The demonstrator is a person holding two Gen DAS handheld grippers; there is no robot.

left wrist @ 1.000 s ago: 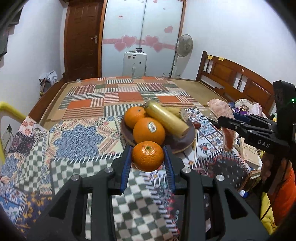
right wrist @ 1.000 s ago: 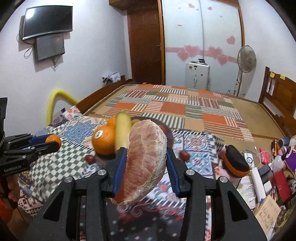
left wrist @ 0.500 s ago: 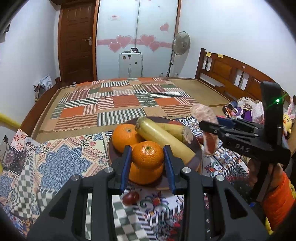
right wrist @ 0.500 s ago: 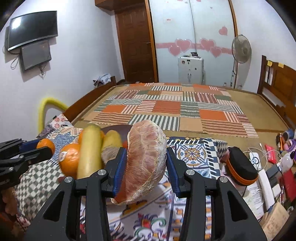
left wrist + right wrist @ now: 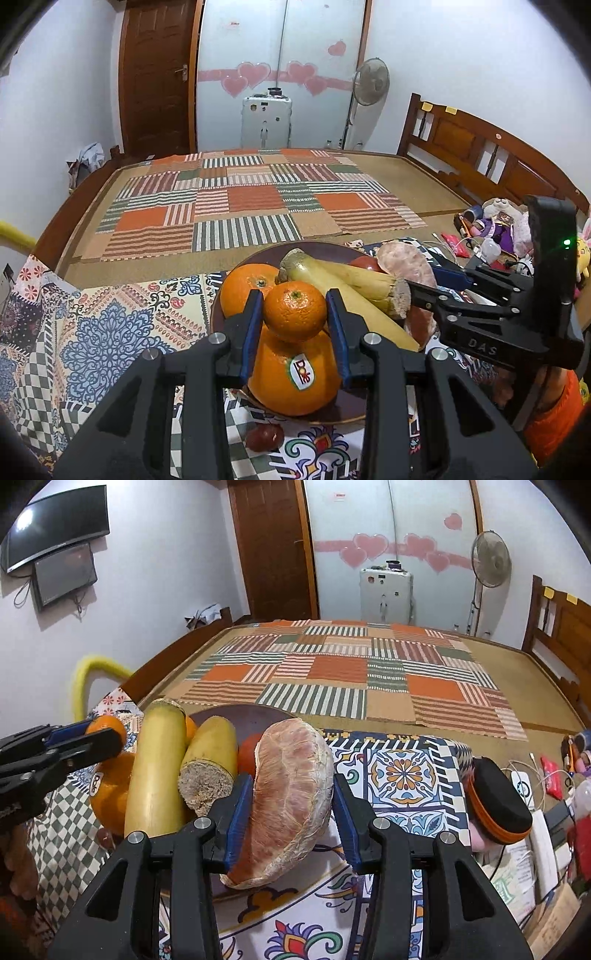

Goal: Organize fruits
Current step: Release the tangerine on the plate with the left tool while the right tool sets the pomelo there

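- Left wrist view: the left gripper (image 5: 295, 314) pinched a small mandarin (image 5: 294, 311) above a Dole-stickered orange (image 5: 293, 373) on the brown plate (image 5: 321, 249).
- Beside it lay two yellow sugarcane pieces (image 5: 347, 291); a small dark fruit (image 5: 264, 436) sat off the plate on the patterned cloth (image 5: 110, 325).
- Right wrist view: the right gripper (image 5: 293, 805) clamped a peeled pomelo wedge (image 5: 291, 794) over the plate's right edge.

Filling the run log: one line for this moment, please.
left gripper: shut on small orange over plate | right gripper: shut on pomelo wedge
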